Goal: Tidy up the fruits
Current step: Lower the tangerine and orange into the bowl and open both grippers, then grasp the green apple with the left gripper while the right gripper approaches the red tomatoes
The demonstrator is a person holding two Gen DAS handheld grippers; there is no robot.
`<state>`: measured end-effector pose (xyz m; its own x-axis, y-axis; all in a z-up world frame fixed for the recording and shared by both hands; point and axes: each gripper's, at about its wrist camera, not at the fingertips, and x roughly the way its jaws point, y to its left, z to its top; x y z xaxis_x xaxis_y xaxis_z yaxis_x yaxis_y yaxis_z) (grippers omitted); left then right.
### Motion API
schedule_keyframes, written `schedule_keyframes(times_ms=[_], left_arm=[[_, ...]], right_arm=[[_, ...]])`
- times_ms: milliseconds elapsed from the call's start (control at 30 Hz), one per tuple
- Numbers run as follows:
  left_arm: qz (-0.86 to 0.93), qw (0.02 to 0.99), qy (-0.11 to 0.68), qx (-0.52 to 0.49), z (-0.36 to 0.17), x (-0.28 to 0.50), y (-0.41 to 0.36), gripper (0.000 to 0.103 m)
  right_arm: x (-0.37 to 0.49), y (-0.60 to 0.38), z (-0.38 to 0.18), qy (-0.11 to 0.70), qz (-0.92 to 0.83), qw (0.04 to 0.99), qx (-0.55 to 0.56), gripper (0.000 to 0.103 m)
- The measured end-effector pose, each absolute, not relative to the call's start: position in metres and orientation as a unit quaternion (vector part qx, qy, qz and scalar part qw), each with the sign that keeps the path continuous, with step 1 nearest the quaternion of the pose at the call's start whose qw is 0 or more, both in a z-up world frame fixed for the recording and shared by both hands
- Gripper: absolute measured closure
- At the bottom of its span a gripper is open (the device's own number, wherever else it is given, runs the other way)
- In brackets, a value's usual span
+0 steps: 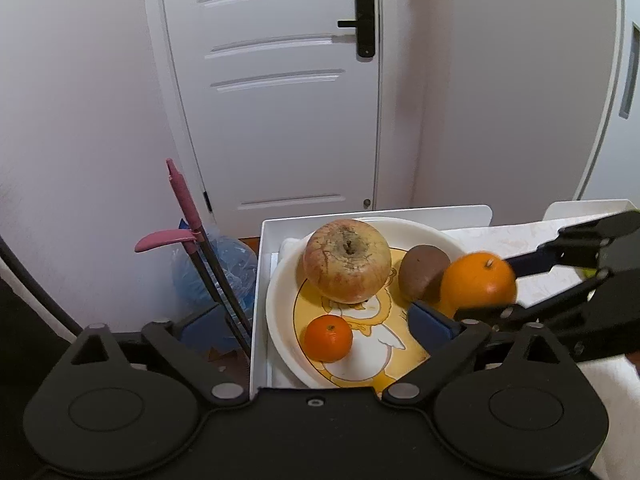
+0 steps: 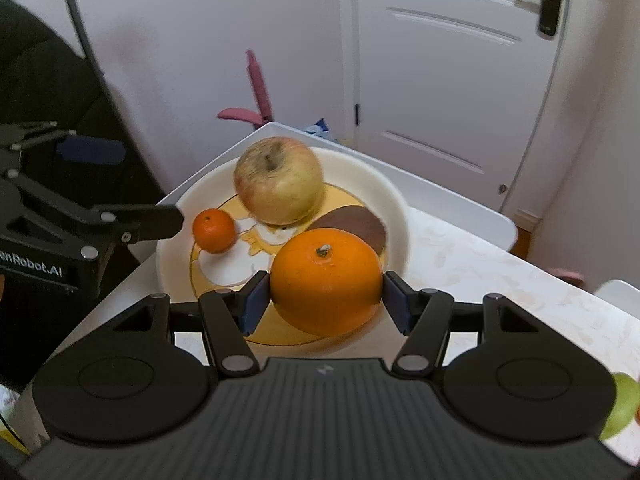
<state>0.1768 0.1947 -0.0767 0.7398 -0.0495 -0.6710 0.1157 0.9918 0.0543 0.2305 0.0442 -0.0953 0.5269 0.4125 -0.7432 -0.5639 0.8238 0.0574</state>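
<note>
Now your right claw (image 2: 325,300) grips the large orange (image 2: 326,280), one blue pad pressed on each side of it, so the fruit sits squarely between the fingers just ahead of the camera. The orange hangs over the near rim of the white plate (image 2: 394,200), beside the brown kiwi (image 2: 354,224), and its stem end points up and slightly away from you; being round, it shows no long axis. From the left wrist view the same orange (image 1: 478,280) appears at the plate's right edge, held by the right claw (image 1: 492,292) coming in from the right.

Your left claw (image 1: 316,328) is spread wide and holds nothing; its right blue pad (image 1: 430,326) hovers over the plate's right side, while the left finger lies out past the tray wall (image 1: 258,300). The small tangerine (image 1: 328,338) rests on the plate between those fingers, nearer the right one, stem scar facing up. Beyond it the big apple (image 1: 346,266) stands upright, its stem cavity turned up and a little toward the camera. The kiwi (image 1: 424,274) lies to the apple's right, touching the orange, with its long axis running roughly away from you.

A green fruit (image 2: 620,412) shows at the far right edge of the right wrist view, on the table (image 2: 500,276)
</note>
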Motion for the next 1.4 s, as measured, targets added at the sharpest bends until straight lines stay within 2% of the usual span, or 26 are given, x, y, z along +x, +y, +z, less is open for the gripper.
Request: schedule_keyframes(times_ms=[233,267,300,333,867,1400], left_arm=[[-0.035,0.930,0.362,0.048,-0.081,0.179,0.194,0.001],[-0.034,0.930,0.362,0.047,-0.080,0.179,0.195,0.001],[-0.034,0.930,0.363,0.046,-0.080,0.179,0.195,0.001],[-0.034,0.930,0.363,0.046,-0.080,0.179,0.195,0.001],[-0.022,0.934,0.354,0.037,-0.067,0.165,0.194,0.000],[-0.037,0.944,0.327,0.037,-0.040,0.134,0.175,0.000]], right_arm=[[0.227,0.056,-0.106,0.396,0.302,0.859,-0.117,0.026],[0.225,0.056,-0.104,0.389,0.302,0.862,-0.116,0.021],[0.223,0.054,-0.101,0.378,0.301,0.868,-0.114,0.007],[0.220,0.053,-0.098,0.368,0.299,0.873,-0.111,0.000],[0.202,0.025,-0.068,0.358,0.257,0.895,-0.073,0.000],[0.145,-0.018,-0.034,0.349,0.186,0.916,-0.063,0.000]])
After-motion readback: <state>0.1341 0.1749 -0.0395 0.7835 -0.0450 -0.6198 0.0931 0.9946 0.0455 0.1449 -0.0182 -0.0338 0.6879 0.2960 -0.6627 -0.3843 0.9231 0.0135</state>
